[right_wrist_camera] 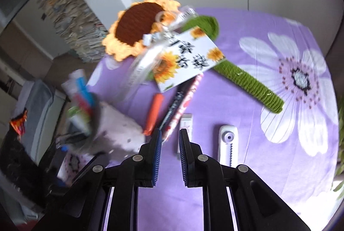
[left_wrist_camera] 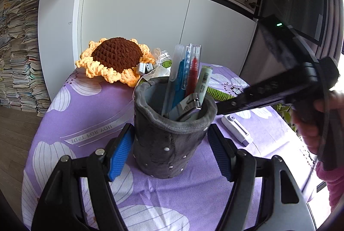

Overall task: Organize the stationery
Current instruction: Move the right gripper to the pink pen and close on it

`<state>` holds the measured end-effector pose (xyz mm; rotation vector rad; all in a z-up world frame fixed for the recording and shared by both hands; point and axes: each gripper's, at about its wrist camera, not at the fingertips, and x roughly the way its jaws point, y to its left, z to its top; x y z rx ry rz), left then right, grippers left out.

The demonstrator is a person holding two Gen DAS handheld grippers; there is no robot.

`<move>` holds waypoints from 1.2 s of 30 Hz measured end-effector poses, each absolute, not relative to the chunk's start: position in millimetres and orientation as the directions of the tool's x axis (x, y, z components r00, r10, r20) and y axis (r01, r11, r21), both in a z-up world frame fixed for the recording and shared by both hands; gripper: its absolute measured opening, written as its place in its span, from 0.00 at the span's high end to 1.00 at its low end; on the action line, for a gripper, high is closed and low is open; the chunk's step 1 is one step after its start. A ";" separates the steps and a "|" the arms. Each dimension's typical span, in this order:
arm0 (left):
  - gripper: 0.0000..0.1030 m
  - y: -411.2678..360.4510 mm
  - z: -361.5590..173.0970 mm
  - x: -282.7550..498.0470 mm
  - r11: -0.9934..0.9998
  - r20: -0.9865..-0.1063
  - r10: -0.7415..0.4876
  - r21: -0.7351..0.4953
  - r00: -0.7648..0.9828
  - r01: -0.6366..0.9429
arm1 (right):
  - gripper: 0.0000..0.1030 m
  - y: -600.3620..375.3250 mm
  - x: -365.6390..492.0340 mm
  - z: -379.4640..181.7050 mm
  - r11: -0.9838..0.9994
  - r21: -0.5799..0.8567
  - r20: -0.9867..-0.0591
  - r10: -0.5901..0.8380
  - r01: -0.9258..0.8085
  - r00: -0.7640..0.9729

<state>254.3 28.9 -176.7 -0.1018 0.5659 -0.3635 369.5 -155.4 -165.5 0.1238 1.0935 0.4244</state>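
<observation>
A grey plush pen holder (left_wrist_camera: pixel 172 145) stands upright on the purple flowered cloth (left_wrist_camera: pixel 86 106). My left gripper (left_wrist_camera: pixel 169 153) is shut on it, one blue pad on each side. In it stand a clear ruler (left_wrist_camera: pixel 173 71), a red marker (left_wrist_camera: pixel 192 74) and a pale green marker (left_wrist_camera: pixel 204 80). My right gripper (left_wrist_camera: pixel 221 107) reaches in from the right beside the rim. In its own blurred view the right gripper (right_wrist_camera: pixel 170 134) is shut and holds nothing. Just beyond its tips lie an orange marker (right_wrist_camera: pixel 153 114), a black pen (right_wrist_camera: pixel 173 106), a pink patterned pen (right_wrist_camera: pixel 187 99) and a white eraser (right_wrist_camera: pixel 186 123).
A crochet sunflower (left_wrist_camera: pixel 116 59) with its green stem (right_wrist_camera: pixel 247 78) and a sunflower card (right_wrist_camera: pixel 187 59) lies at the back of the table. A white correction-tape dispenser (right_wrist_camera: pixel 228 142) lies right of the pens. White cupboards stand behind, and stacked papers (left_wrist_camera: pixel 19 48) fill the left.
</observation>
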 end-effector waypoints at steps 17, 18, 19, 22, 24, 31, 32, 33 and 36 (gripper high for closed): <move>0.32 29.2 -176.5 253.7 0.931 -0.506 -0.364 -0.194 0.782 0.308 | 0.85 -147.3 437.4 -201.0 0.935 0.332 -0.884 0.354 -0.123 0.307; 0.32 29.3 -176.5 253.6 0.931 -0.506 -0.364 -0.194 0.782 0.308 | 0.85 -146.1 439.2 -203.5 0.936 0.329 -0.888 0.351 -0.121 0.299; 0.32 29.2 -176.5 253.8 0.931 -0.505 -0.364 -0.194 0.782 0.308 | 0.85 -145.8 440.2 -204.2 0.935 0.334 -0.885 0.356 -0.122 0.301; 0.32 29.2 -176.5 253.7 0.931 -0.505 -0.364 -0.194 0.782 0.308 | 0.85 -146.1 444.4 -204.9 0.940 0.322 -0.889 0.341 -0.110 0.305; 0.32 29.2 -176.5 254.0 0.931 -0.505 -0.365 -0.194 0.782 0.309 | 0.85 -144.4 448.3 -204.7 0.946 0.305 -0.894 0.324 -0.110 0.310; 0.32 29.3 -176.5 253.4 0.931 -0.506 -0.364 -0.193 0.782 0.309 | 0.85 -123.4 450.0 -199.4 0.969 0.153 -0.920 0.211 -0.194 0.330; 0.32 29.2 -176.4 253.0 0.931 -0.506 -0.364 -0.193 0.782 0.309 | 0.86 -121.1 446.5 -199.2 0.967 0.141 -0.923 0.206 -0.213 0.325; 0.32 29.2 -176.5 253.4 0.932 -0.506 -0.364 -0.192 0.782 0.309 | 0.86 -120.0 442.2 -199.4 0.962 0.139 -0.926 0.210 -0.234 0.314; 0.32 29.2 -176.4 253.3 0.932 -0.506 -0.364 -0.192 0.782 0.309 | 0.87 -122.3 424.6 -200.7 0.946 0.145 -0.933 0.229 -0.291 0.279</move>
